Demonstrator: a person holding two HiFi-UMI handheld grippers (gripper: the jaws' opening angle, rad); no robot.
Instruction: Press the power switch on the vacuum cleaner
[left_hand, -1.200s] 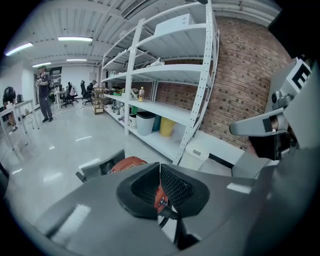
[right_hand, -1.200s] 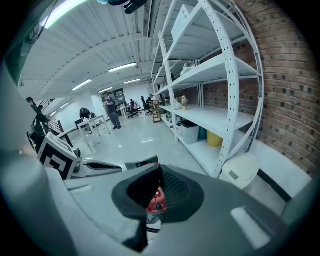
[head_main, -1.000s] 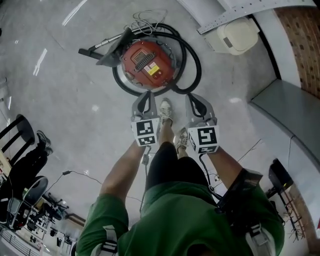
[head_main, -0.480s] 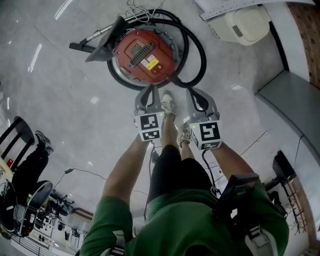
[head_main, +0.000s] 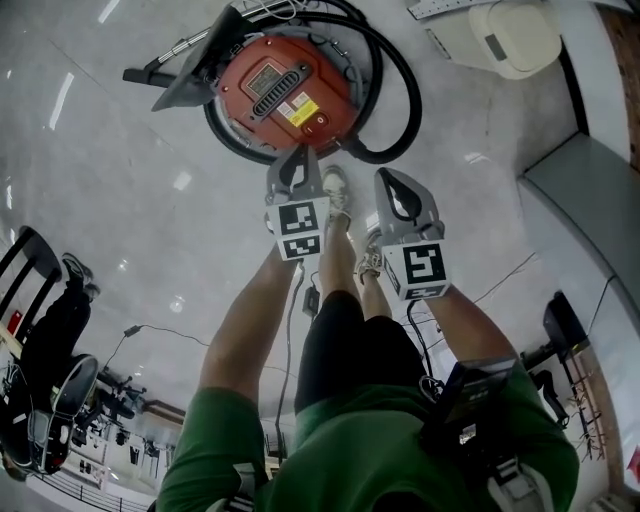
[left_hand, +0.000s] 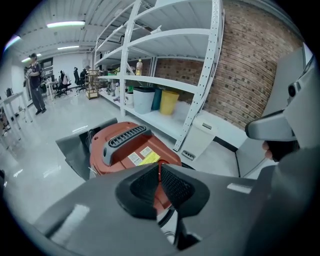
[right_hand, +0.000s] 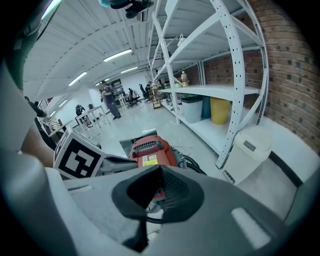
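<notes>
Head view | left gripper (head_main: 301, 153) held low beside vacuum cleaner (head_main: 285, 95) | jaws together

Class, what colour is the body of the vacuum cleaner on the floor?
The vacuum cleaner is orange-red, clearest in the head view.

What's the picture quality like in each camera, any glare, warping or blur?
Head view: light streaks glare off the glossy floor; the vacuum cleaner is sharp. Left gripper view: fisheye bows the shelving, corners vignette black, and the shut left gripper looks soft up close. Right gripper view: same bowing and dark corners, right gripper soft too.
</notes>
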